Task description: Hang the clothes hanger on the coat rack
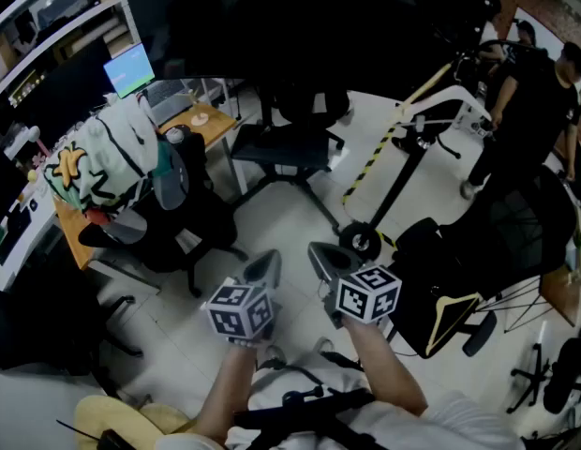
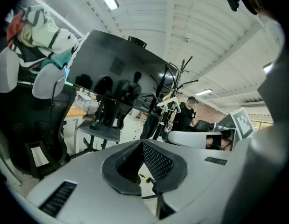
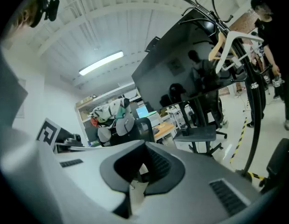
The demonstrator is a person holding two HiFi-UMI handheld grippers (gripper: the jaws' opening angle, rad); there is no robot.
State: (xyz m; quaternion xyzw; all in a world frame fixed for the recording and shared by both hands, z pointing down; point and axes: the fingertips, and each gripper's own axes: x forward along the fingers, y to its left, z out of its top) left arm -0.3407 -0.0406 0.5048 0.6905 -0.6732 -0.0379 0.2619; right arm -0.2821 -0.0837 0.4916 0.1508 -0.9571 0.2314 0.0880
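Far left: A heap of clothes (image 1: 94, 162) slumps over an office chair (image 1: 173, 190) beside the worktop (image 1: 211, 120), apparently no part of the job.
Left gripper (image 1: 262, 266): Fingers pressed together on nothing, held out over the floor with no work in hand.
Right gripper (image 1: 324, 259): Fingers likewise closed and empty, just beside its partner, facing toward the rack.
Coat rack (image 1: 403, 172): Stands well ahead on the right, beside a striped floor marking (image 1: 370, 172).
Clothes hanger (image 3: 235, 38): White, hooked high among the rack's prongs. With neither gripper carrying anything, the hanging looks finished.
Far right: A bystander (image 1: 529, 101) stands beyond the rack.
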